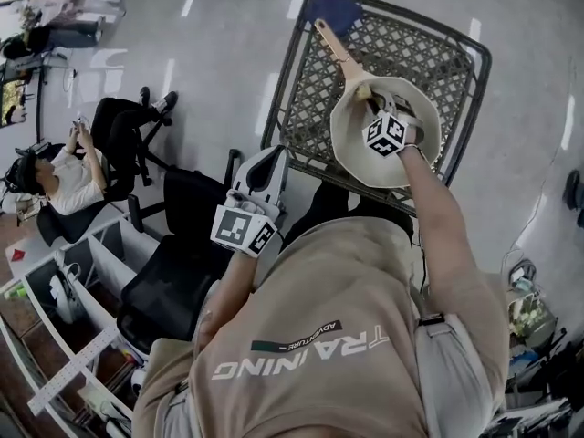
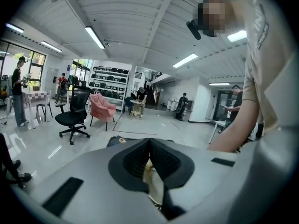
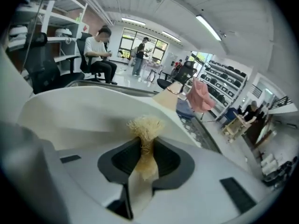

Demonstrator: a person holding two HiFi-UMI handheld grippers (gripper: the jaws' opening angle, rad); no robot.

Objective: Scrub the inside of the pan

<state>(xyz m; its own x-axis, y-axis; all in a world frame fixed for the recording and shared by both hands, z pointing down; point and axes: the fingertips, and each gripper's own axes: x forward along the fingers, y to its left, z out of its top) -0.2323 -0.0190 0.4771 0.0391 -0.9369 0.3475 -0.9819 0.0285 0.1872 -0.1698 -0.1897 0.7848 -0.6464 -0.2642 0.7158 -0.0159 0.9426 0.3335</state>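
A cream pan (image 1: 358,158) with a wooden handle (image 1: 334,49) lies on a metal mesh table (image 1: 415,51). My right gripper (image 1: 371,101) reaches down into the pan's bowl, shut on a straw-coloured fibre scrubber (image 1: 363,89). In the right gripper view the scrubber (image 3: 146,126) sticks out beyond the pinched pads (image 3: 164,158), close to the pan's pale inner wall (image 3: 79,111). My left gripper (image 1: 258,173) hangs off the table's near left corner, away from the pan. In the left gripper view the left gripper (image 2: 149,143) is shut and points out into the room, holding nothing that I can make out.
A blue cloth (image 1: 332,7) lies at the table's far corner by the handle's end. Black office chairs (image 1: 173,272) stand left of me, and a person (image 1: 66,176) sits further left. Desks and shelving (image 1: 64,336) fill the lower left.
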